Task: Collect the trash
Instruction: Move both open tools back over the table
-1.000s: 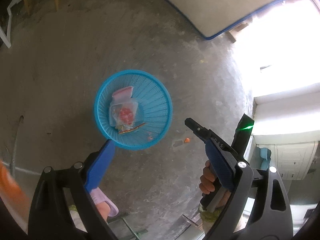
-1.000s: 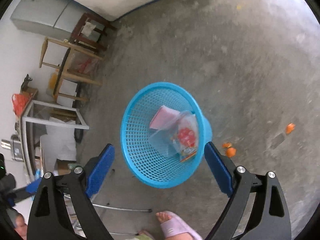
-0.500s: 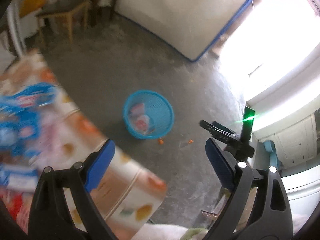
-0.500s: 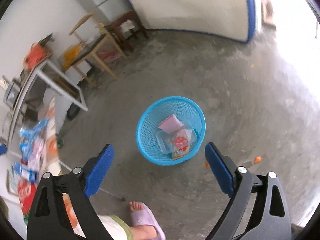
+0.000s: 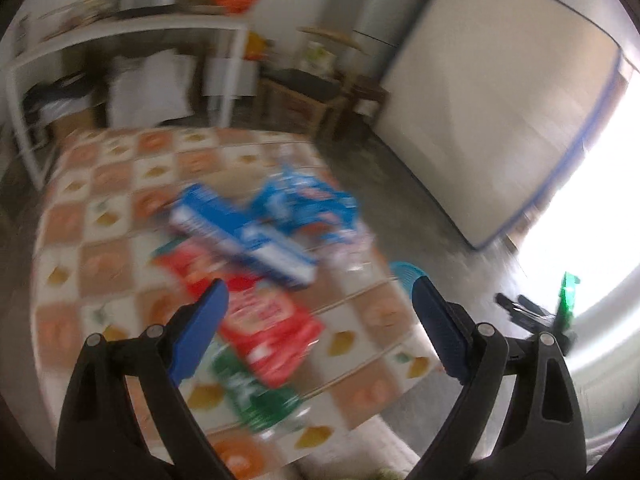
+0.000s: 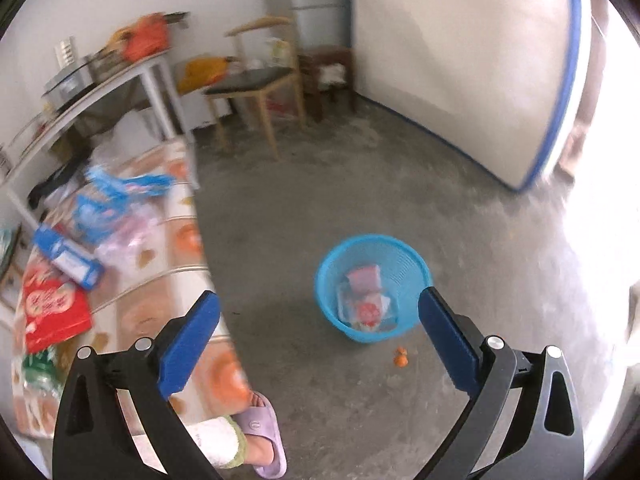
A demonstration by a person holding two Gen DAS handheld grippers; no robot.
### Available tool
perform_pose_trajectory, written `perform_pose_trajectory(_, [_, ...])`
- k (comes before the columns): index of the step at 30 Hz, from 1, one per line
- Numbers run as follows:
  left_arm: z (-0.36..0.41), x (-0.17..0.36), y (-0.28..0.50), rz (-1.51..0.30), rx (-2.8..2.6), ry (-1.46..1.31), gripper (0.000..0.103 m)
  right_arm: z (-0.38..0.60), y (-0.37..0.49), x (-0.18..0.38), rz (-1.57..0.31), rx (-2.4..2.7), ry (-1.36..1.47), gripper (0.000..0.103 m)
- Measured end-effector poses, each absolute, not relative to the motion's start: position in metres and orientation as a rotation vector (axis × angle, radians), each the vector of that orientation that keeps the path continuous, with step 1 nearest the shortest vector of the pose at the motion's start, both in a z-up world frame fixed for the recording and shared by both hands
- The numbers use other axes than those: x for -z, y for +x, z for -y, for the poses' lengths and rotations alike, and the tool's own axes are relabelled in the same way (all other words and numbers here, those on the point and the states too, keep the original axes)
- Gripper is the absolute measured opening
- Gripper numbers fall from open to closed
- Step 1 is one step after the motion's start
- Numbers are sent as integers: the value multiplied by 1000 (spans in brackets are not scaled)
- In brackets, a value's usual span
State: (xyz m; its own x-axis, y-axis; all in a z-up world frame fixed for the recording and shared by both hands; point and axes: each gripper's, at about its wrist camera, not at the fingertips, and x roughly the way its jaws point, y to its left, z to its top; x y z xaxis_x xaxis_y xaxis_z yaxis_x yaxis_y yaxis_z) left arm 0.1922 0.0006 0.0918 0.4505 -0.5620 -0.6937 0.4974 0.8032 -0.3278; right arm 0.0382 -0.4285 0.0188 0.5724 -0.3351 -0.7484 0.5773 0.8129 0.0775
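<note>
Left wrist view, left to right: a white shelf unit (image 5: 120, 36) stands against the far wall, blurred; before it lies the counter (image 5: 80, 216), covered by a checked orange-and-white cloth with fruit motifs; on the cloth rests a heap of packaging, namely a red packet (image 5: 272, 328), a green packet (image 5: 260, 396) just below it, a long blue box (image 5: 248, 240) above it and crumpled blue wrappers (image 5: 308, 204) beyond the box, all smeared by motion; the left tool (image 5: 320, 332) hangs above the red packet with its blue pads (image 5: 200, 328) spread wide and nothing between them; a sliver of the blue basket (image 5: 404, 276) shows past the counter's right edge, on the floor; a pale board with a blue edge (image 5: 500, 112) leans at the right; the other tool appears as a dark shape with a green light at the far right.

Right wrist view, left to right: the same counter (image 6: 188, 240) fills the left margin with the red packet (image 6: 52, 308), blue box (image 6: 68, 260) and blue wrappers (image 6: 120, 192) upon it; a foot in a lilac slipper (image 6: 264, 432) stands on the concrete floor (image 6: 300, 200) beside the counter; the right tool (image 6: 320, 340) has its jaws opening, empty; the blue basket (image 6: 372, 288) stands on the floor, well apart from the counter, holding a pink wrapper (image 6: 364, 280) and a clear packet with a red mark (image 6: 368, 312); small orange scraps (image 6: 400, 358) lie on the floor just beside the basket's base.
</note>
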Motion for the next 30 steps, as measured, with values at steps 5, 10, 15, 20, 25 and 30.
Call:
perform_pose_trajectory(5, [-50, -55, 181, -904, 551, -130, 89, 378, 58, -43, -751, 361, 252, 97])
perform_pose_trajectory(10, [-83, -15, 174, -916, 498, -216, 89, 332, 73, -56, -706, 195, 231, 97])
perform_pose_trajectory(15, [-97, 11, 182, -922, 540, -346, 89, 297, 101, -50, -760, 61, 297, 96])
perform_pose_trajectory(20, [-88, 20, 209, -919, 622, -421, 88, 267, 128, -27, -832, -23, 357, 96])
perform_pose_trajectory(25, [-75, 27, 251, -939, 647, -467, 74, 245, 149, -10, -886, -60, 360, 96])
perform_pose_trajectory(30, [-65, 49, 295, -1010, 603, -502, 60, 239, 161, -2, -903, -71, 349, 94])
